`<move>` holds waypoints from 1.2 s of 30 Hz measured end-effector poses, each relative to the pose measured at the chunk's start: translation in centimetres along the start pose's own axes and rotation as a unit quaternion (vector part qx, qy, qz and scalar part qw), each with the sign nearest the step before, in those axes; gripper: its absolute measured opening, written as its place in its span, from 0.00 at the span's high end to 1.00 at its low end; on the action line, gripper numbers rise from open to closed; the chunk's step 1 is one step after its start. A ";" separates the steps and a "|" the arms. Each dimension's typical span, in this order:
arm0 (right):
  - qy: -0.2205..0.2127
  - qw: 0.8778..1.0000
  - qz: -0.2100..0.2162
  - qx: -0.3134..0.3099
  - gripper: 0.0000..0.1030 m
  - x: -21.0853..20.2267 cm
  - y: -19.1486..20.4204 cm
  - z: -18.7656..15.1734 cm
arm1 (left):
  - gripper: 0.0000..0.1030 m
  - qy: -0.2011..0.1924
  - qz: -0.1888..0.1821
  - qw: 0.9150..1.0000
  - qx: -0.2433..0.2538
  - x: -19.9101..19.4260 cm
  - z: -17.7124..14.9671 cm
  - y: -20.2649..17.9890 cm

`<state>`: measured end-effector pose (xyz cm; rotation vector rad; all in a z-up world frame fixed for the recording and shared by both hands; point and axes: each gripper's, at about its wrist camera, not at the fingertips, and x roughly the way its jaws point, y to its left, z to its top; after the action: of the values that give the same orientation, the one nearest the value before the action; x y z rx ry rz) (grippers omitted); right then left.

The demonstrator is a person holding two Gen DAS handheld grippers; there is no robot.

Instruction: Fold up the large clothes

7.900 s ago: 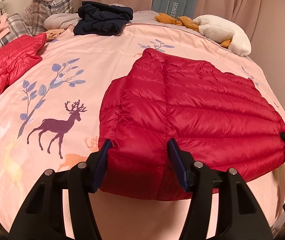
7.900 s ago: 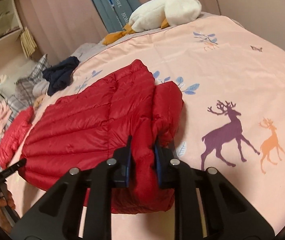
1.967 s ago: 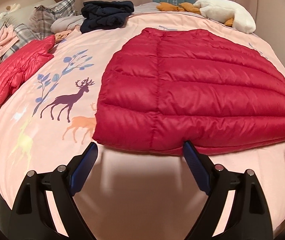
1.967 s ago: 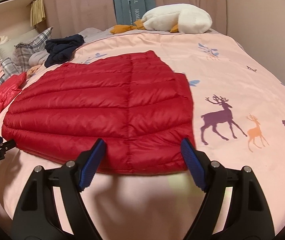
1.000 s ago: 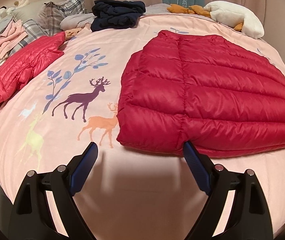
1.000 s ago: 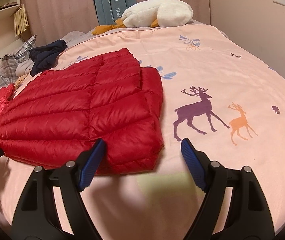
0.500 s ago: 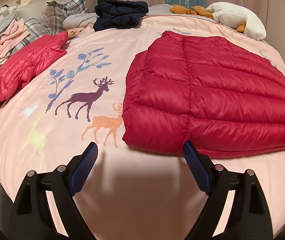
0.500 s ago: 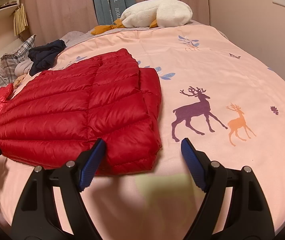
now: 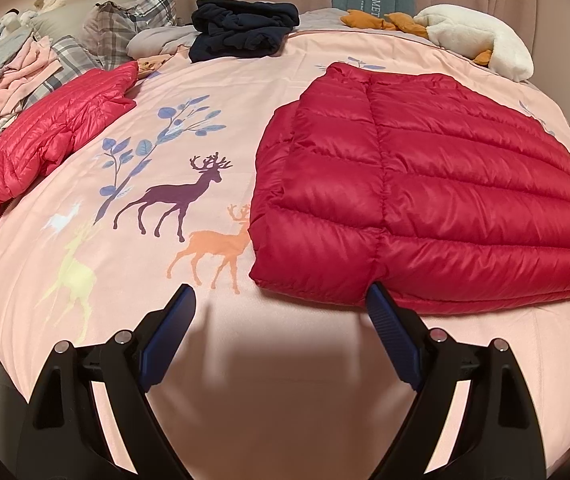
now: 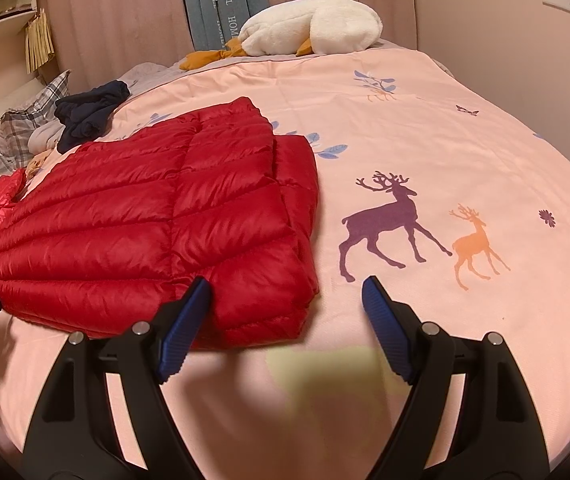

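A dark red quilted down jacket lies folded flat on the pink deer-print bedspread, sleeves tucked in. It also shows in the right wrist view. My left gripper is open and empty, hovering just short of the jacket's near left corner. My right gripper is open and empty at the jacket's near right corner, its left finger over the hem.
A second, brighter red down jacket lies at the left. Dark navy clothes, plaid pillows and pink garments sit at the back left. A white plush goose lies at the head by the curtains.
Both grippers have let go of the jacket, opened wide and drawn back. Over the last second the left has drifted left and the right has drifted right along the hem.
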<state>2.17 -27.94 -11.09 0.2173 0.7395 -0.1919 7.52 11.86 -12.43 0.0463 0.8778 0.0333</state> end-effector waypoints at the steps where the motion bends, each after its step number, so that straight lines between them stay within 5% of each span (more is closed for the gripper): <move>1: 0.000 1.000 0.000 0.000 0.23 0.0 0.0 0.0 | 0.15 0.000 0.000 1.000 0.000 0.0 0.0 0.0; 36: -0.016 0.999 -0.025 0.021 0.23 -1.5 -1.6 0.4 | 0.15 -0.023 0.043 0.998 -0.029 -2.3 0.8 3.3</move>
<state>0.92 -29.41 -9.94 0.2344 0.7100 -0.2588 6.66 15.05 -9.99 0.0298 0.8274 0.1383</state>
